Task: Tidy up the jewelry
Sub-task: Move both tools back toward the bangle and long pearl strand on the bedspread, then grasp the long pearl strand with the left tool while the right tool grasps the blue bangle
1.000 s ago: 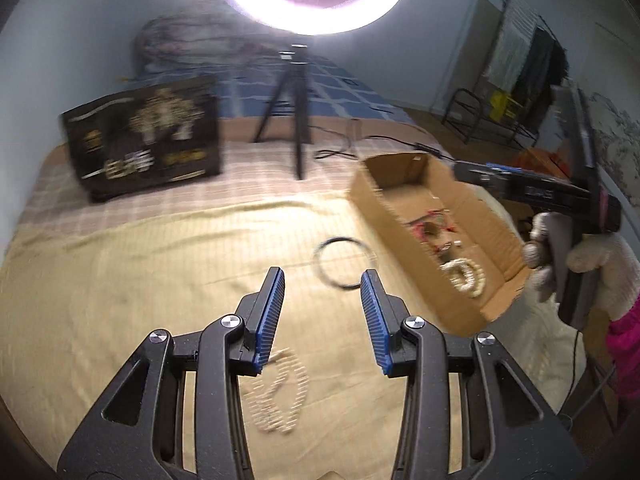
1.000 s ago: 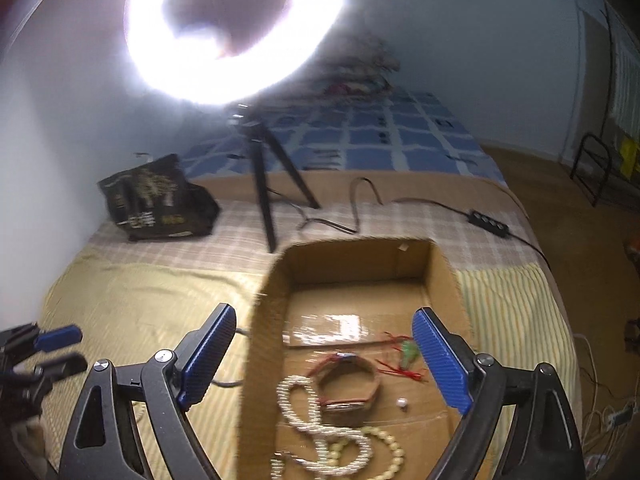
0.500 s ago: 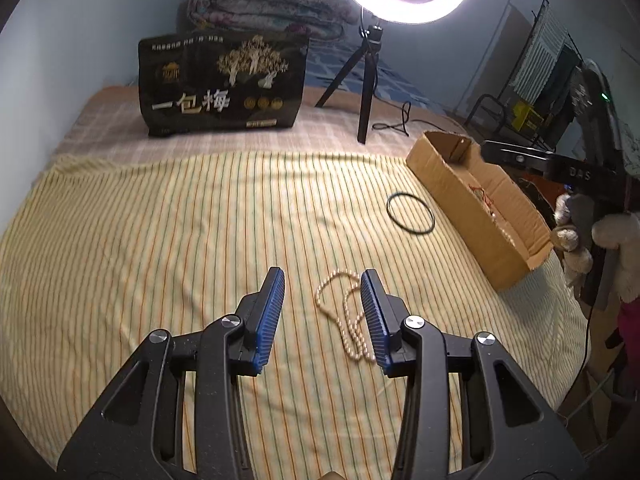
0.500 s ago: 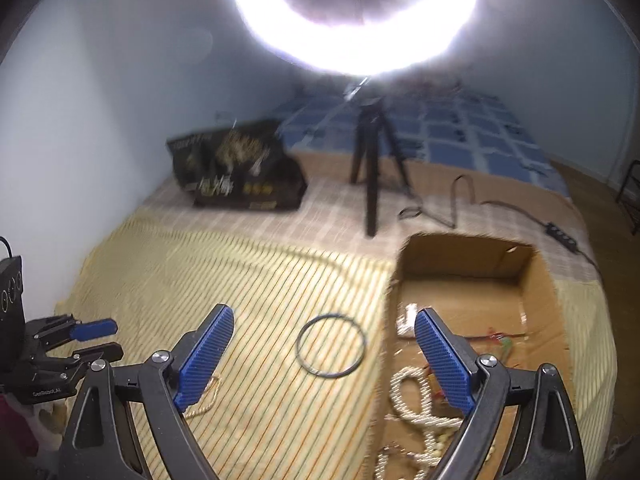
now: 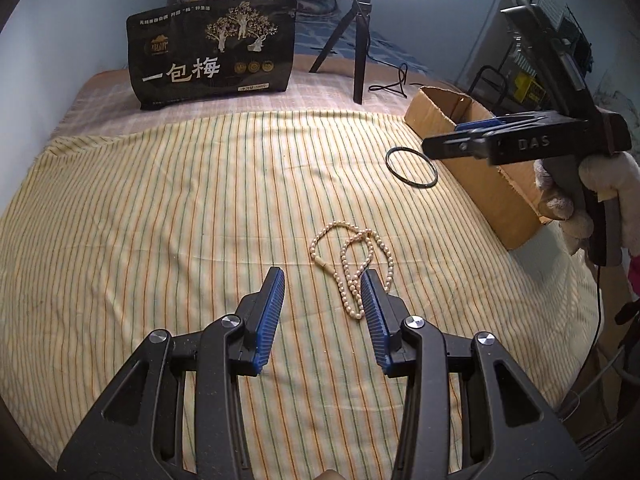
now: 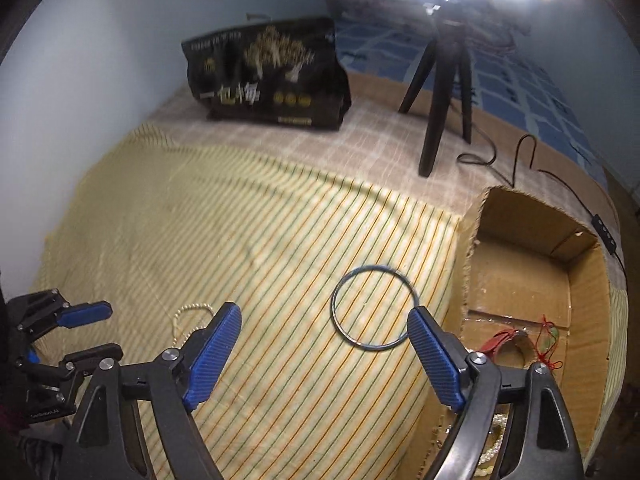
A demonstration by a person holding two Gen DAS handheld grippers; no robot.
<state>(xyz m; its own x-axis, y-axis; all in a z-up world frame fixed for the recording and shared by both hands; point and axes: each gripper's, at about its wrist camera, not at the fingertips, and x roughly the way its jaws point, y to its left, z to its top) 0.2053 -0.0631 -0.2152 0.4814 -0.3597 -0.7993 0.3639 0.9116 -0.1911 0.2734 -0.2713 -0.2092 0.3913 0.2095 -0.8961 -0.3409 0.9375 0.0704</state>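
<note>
Jewelry lay in two places: some already in the box point(image 6: 520, 280) at the cloth's right edge, some loose on the striped cloth point(image 5: 160, 200). The pearls point(image 5: 352, 256) sat in a loose double loop on the cloth, just ahead of the left gripper point(image 5: 323, 312). The bangle point(image 6: 374, 307) lay flat beside the box's near wall, apart from it.

The left gripper pointed steeply down at the pearls with its jaws at a middling gap and nothing between the pads; the strand's lower end lay just beside the right-hand pad. That narrow gap probably suited a thin strand, which a wide jaw would only push around.

The right gripper point(image 6: 324, 354) hung over the bangle with its jaws wide and closing, nothing pressed between them; the ring showed in the gap near the right pad. The wide spread likely matched the ring's breadth, or left room to pinch its rim.

Inside the box, a red strap point(image 6: 500, 340), a red cord point(image 6: 546, 344) and pale beads point(image 6: 494, 444) showed near its front. A black bag point(image 5: 212, 52) and a tripod point(image 5: 360, 40) stood at the far side, well away from the work.

Both loose pieces seemed bound for the box.
</note>
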